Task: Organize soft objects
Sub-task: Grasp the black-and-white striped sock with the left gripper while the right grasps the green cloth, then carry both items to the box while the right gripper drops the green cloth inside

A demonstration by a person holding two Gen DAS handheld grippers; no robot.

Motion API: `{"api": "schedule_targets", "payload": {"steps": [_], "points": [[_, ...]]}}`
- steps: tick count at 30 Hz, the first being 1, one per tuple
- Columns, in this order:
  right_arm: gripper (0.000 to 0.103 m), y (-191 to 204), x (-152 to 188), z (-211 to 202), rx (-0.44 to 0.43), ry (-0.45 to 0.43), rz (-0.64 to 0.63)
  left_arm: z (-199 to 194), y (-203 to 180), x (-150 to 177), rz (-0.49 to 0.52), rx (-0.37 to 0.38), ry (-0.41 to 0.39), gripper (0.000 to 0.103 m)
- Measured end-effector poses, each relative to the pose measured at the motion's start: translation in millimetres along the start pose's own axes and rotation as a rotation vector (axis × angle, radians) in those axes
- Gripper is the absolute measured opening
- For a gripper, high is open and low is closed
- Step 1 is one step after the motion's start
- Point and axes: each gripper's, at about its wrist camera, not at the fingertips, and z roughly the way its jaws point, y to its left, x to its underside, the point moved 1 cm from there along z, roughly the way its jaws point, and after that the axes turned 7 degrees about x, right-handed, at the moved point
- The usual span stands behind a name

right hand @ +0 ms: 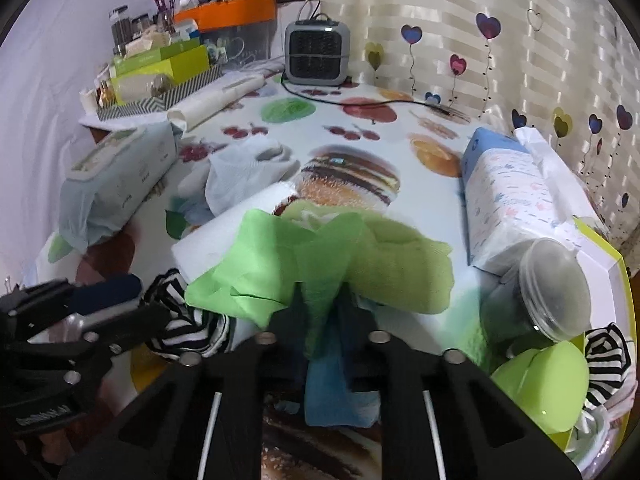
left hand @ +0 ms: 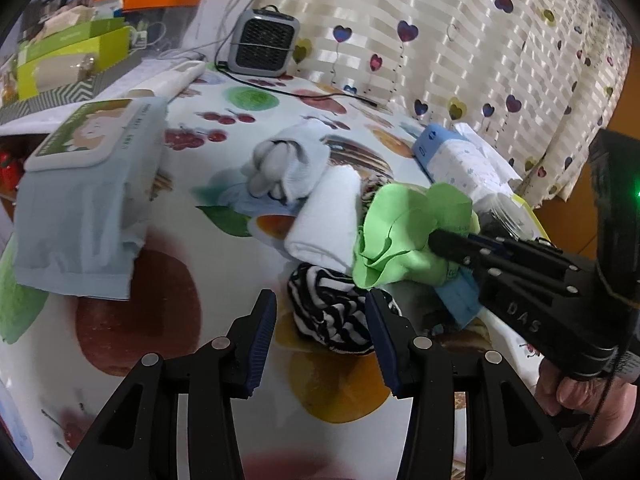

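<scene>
My right gripper [right hand: 321, 300] is shut on a bright green cloth [right hand: 320, 248], which bunches up over its fingertips. In the left wrist view the same gripper [left hand: 444, 244] comes in from the right and pinches the green cloth [left hand: 404, 232]. A blue cloth [right hand: 336, 392] lies under it. My left gripper [left hand: 320, 336] is open, and a black-and-white striped cloth [left hand: 332, 312] lies on the table between its fingers, with a gap at the left pad. A rolled white towel [left hand: 328, 216] and a pale blue sock bundle [left hand: 288, 160] lie just beyond.
A wet-wipes pack [left hand: 88, 200] sits at the left and a tissue pack [left hand: 460, 156] at the right. A grey heater [left hand: 266, 42] with its cable stands at the back. The yellow-rimmed basket [right hand: 616, 264] at the right holds a clear jar [right hand: 556, 292], a green cup and another striped cloth.
</scene>
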Motion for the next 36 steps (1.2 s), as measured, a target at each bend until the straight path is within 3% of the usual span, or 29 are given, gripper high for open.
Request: {"api": "schedule_targets", "payload": {"steps": [17,21,23,24,25,29,36], "points": [[0.004,-27.3,-2.5,-53.3,-0.055,-0.141,0.086,15.2,-17.0,-2.6,0.025,0.035,0.032,0.049],[0.004,-33.2,-0.6,-59.3,-0.053,-0.151,0.105,22.0,-23.0,-0.4,0.063,0.004,0.036,0.049],[0.004,-34.6,0.4,-61.1,-0.053,-0.153,0.107,24.1,-27.7,0.6,0.091,-0.018,0.037,0.037],[0.004,-35.4,1.2,-62.0,-0.053,-0.153,0.11,25.0,-28.0,1.3,0.099,-0.025,0.039,0.023],[0.004,-35.5,1.6,-62.3,-0.054,-0.153,0.112,25.7,-28.0,1.5,0.102,-0.03,0.042,0.017],[0.004,-37.4,3.8,-64.3,-0.057,-0.155,0.117,24.8,-24.8,2.4,0.081,-0.013,0.04,0.013],[0.004,-42.4,9.3,-82.7,-0.058,-0.189,0.133,-7.6,-21.8,-0.7,0.076,-0.001,-0.035,0.013]]}}
